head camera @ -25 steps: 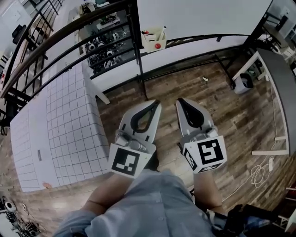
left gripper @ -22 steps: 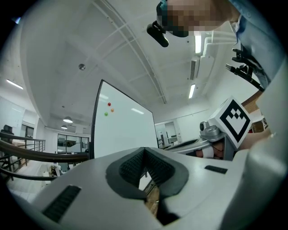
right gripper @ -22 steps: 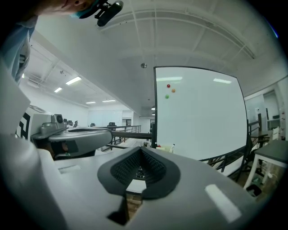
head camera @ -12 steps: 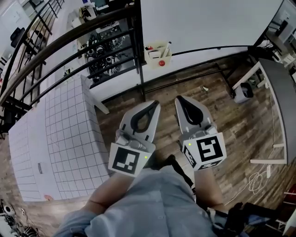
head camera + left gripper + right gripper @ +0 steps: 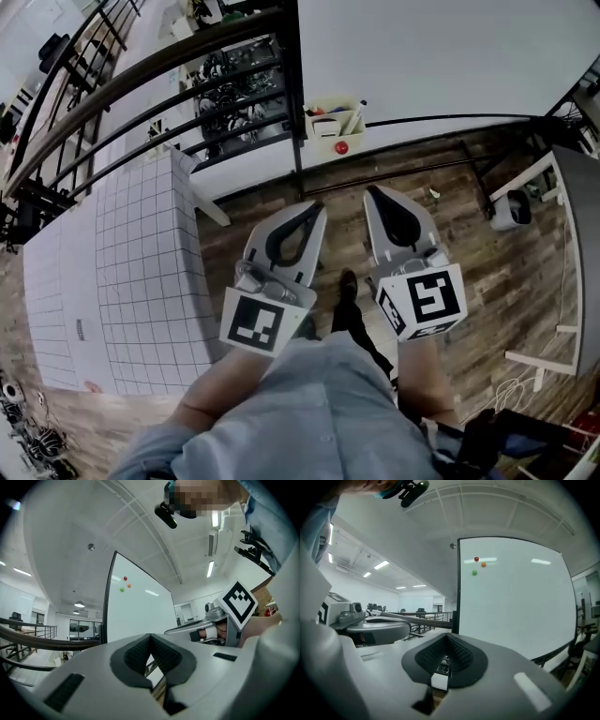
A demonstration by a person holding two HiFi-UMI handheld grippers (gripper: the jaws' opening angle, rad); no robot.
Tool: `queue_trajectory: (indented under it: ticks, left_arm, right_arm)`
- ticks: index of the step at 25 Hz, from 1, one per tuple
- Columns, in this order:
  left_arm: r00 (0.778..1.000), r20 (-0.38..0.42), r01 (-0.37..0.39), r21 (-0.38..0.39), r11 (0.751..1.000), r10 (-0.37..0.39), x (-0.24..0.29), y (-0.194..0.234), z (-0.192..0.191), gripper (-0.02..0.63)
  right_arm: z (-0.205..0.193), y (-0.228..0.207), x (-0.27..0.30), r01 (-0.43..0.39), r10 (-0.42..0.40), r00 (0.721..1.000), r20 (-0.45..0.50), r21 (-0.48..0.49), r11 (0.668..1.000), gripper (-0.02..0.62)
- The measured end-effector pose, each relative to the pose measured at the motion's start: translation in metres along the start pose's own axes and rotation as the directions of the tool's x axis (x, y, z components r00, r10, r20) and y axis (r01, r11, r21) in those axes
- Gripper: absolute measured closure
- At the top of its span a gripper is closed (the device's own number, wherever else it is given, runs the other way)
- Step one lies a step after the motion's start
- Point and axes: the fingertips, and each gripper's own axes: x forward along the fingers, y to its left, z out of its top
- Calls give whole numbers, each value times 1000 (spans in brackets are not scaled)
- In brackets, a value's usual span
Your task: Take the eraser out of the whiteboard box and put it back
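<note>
Nearest, head view: light blue sleeves and bare forearms, each hand behind a marker cube.

The left gripper (image 5: 307, 208) and right gripper (image 5: 373, 193) are held level, side by side and a little apart, both pointing toward the whiteboard.

In the left gripper view, the ribbed pads (image 5: 136, 653) meet at the tip. The jaws are together with nothing between them.

In the right gripper view, the pads (image 5: 461, 656) are also closed tip to tip with nothing clamped (only floor and a pale strip show through the gap behind the tips).

Below and between the grippers is a dark shoe (image 5: 348, 281) on the wooden floor (image 5: 469, 234).

To the left, just beside the left gripper, is a white gridded tabletop (image 5: 131, 253). A dark railing (image 5: 141, 89) runs beyond it.

Farther out is the whiteboard box (image 5: 336, 127), small, pale and open-topped. It hangs at the board's lower edge next to the dark upright post, well ahead of both grippers.

- A red magnet (image 5: 341, 147) sits on its front.
- A marker (image 5: 354, 116) sticks up out of it.
- The eraser cannot be picked out among the contents at this size. Neither gripper holds it.

Farthest is the whiteboard (image 5: 441, 56), its surface blank. High up on it are three small dots, red (image 5: 476, 559), orange and green.
</note>
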Motion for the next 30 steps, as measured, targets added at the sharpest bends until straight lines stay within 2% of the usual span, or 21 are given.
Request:
queue_trajectory:
  ticks: [6,13,18,23,30]
  left_arm:
    - [995,-24,-93,37,995,94,62,24,4,607]
    - [973,-6,-230,69,971,231,106,47,14,607]
    - [951,-13,-307,71,949,308,121,62,12,607]
    - [930,-11,-367,49,929,368,128,87,3,607]
    - [924,-28,-380,28,924,381,141,118,-19,607]
  right_arm:
    - [0,-46,54,-115,114,993,20,30,993,594]
    - [2,-73,99,-269,269,963,25,8,963,594]
    - [2,-80,123,-363,363,932,11,-20,932,591]
    - [-10,-72,144,-460,458,888,-40,-56,886,580]
    - [-38,-61,172,-560,546,826,-139,-87,824,549]
